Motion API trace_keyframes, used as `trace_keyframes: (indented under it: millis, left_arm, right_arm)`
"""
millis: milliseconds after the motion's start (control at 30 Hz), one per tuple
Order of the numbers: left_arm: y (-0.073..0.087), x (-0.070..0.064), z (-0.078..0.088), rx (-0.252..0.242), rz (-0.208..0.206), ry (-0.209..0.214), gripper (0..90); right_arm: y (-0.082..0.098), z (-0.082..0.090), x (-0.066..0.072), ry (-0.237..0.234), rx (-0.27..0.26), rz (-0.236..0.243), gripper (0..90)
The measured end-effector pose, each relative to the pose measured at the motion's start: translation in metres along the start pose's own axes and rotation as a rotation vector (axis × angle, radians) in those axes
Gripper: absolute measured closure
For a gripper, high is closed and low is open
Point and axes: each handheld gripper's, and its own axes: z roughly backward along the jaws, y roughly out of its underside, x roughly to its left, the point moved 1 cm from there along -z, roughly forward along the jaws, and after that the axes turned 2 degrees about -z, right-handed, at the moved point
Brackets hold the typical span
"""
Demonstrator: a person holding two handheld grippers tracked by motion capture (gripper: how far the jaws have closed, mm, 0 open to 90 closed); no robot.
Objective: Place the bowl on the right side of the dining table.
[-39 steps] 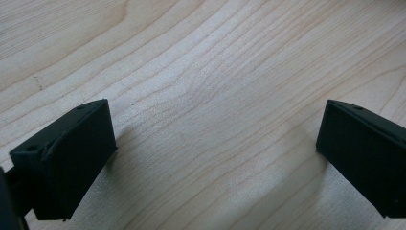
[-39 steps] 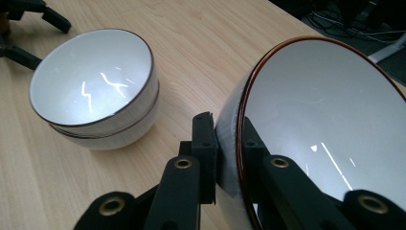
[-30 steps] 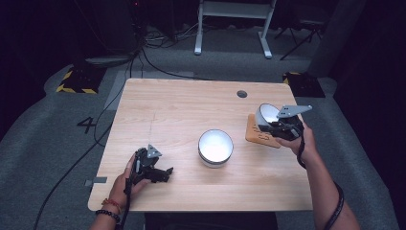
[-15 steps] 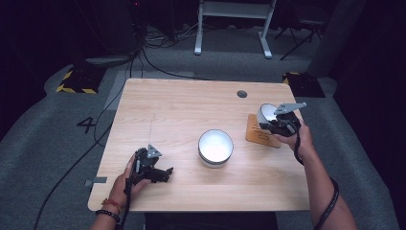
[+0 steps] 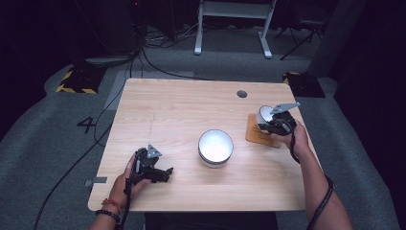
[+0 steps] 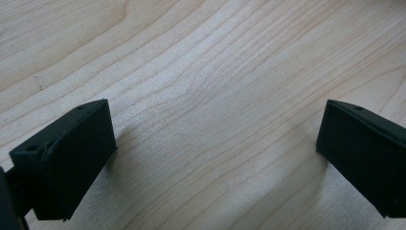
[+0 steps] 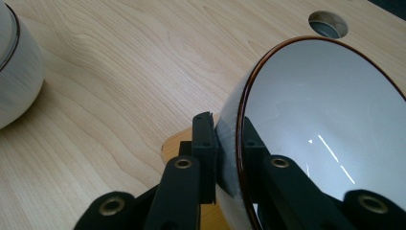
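On a pale wooden table (image 5: 182, 105), seen left to right: left gripper (image 5: 160, 173) resting near the front-left corner, jaws spread wide over bare wood, nothing between them; an upturned white bowl (image 5: 215, 147) at the centre, standing alone; right gripper (image 7: 224, 143) at the far right, jaws pinched tight on the wall of a second bowl (image 7: 330, 124), white with a brown rim, one pad inside the rim and one outside. Bowl tilted in the grip, hanging above or just touching a brown coaster (image 5: 261, 134) near the right edge; contact hard to tell. Round cable hole (image 7: 328, 23) just beyond. Likely trouble from here: a thin, glazed wall held at a single point, prone to swing or slip out if tipped further; a landing off-centre, leaving the foot half off the coaster and the bowl rocking toward the table edge; a release made too early, ending in a chipped rim
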Motion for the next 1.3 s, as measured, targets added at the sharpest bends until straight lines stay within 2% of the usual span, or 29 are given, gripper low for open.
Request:
trace_keyframes:
  millis: [400,567,633,667,733,767,800,933,1000,1133,1200,1233,1300]
  left_arm:
    - [0.000,0.000,0.000,0.000,0.001,0.003,0.0]
    - [0.000,0.000,0.000,0.001,0.001,-0.001,0.0]
    - [0.000,0.000,0.000,0.001,0.001,-0.001,0.0]
    - [0.000,0.000,0.000,0.001,-0.001,0.000,0.0]
    - [0.000,0.000,0.000,0.002,-0.001,-0.001,0.0]
    - [0.000,0.000,0.000,0.002,-0.001,-0.002,0.0]
    - [0.000,0.000,0.000,0.002,-0.001,-0.002,0.0]
    - [0.000,0.000,0.000,0.001,0.000,-0.002,0.0]
    - [0.000,0.000,0.000,0.001,0.000,-0.001,0.0]
    - [0.000,0.000,0.000,0.001,0.000,-0.001,0.0]
    - [0.000,0.000,0.000,0.001,0.000,-0.001,0.0]
    - [0.000,0.000,0.000,0.001,0.001,-0.001,0.0]
    - [0.000,0.000,0.000,0.001,0.001,0.000,0.0]
  right_arm:
    - [0.003,-0.011,-0.002,0.035,0.043,-0.002,82.1]
    - [0.005,-0.015,-0.004,0.053,0.058,0.016,82.1]
    - [0.007,-0.018,-0.003,0.048,0.066,-0.002,82.1]
    - [0.006,-0.020,-0.001,0.052,0.050,-0.007,82.1]
    - [0.006,-0.020,-0.002,0.050,0.053,0.012,82.2]
    - [0.007,-0.020,0.000,0.047,0.062,-0.008,82.3]
    - [0.007,-0.021,-0.001,0.052,0.054,0.027,82.3]
    - [0.008,-0.024,0.002,0.038,0.070,0.022,82.5]
    - [0.010,-0.025,0.001,0.025,0.075,0.037,82.5]
    - [0.012,-0.026,0.002,0.016,0.072,-0.002,82.1]
    - [0.012,-0.026,0.000,0.014,0.070,0.010,81.6]
    - [0.012,-0.027,0.001,0.003,0.067,-0.005,81.4]
    - [0.013,-0.027,0.000,-0.007,0.069,-0.001,80.6]
